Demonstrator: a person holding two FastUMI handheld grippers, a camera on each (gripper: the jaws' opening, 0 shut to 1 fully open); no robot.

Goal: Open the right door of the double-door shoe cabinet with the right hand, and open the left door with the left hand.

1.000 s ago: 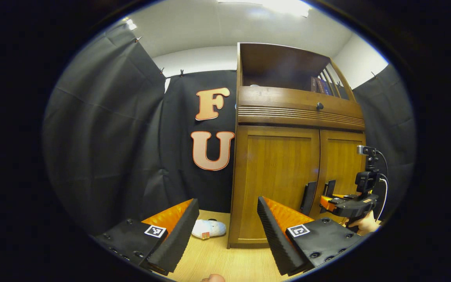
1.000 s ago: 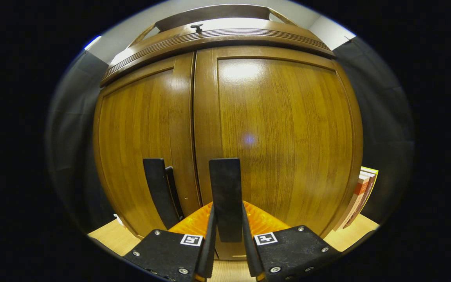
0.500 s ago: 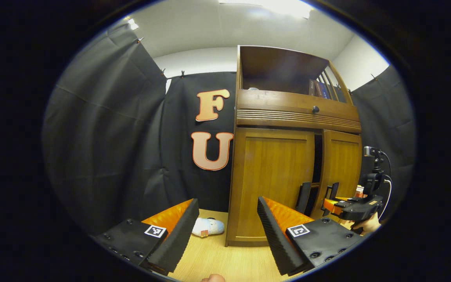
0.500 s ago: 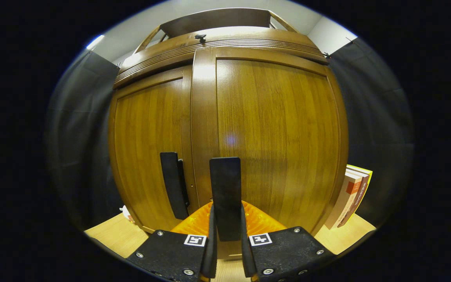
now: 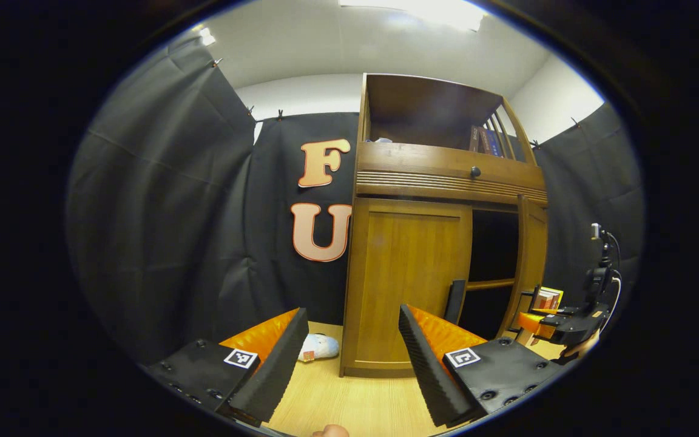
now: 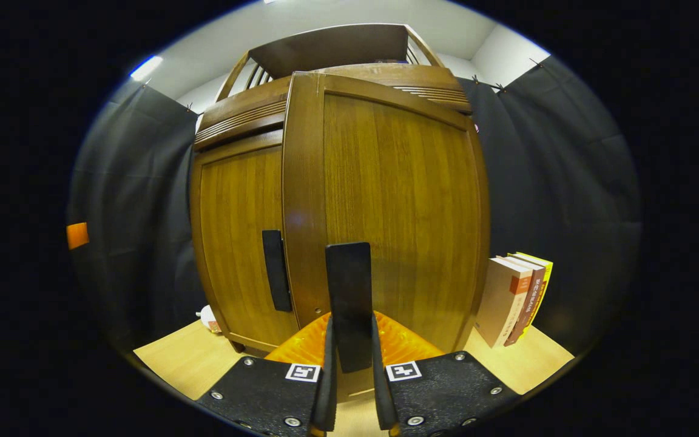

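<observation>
- Shoe cabinet (image 5: 413, 182) stands on the wooden floor; its right door (image 6: 386, 212) is swung partly open.
- My right tongs (image 6: 349, 388) pinch that door's handle (image 6: 349, 303).
- Left door (image 5: 407, 285) is shut; my left tongs (image 5: 349, 358) gape wide, empty.

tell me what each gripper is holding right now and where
The right gripper clamps the right door's handle near its lower end. The left gripper is open, holding nothing.

The cabinet (image 5: 410, 285) stands on the surface (image 5: 349, 406), books (image 6: 514, 297) to its right, toy (image 5: 319, 347) left.
</observation>
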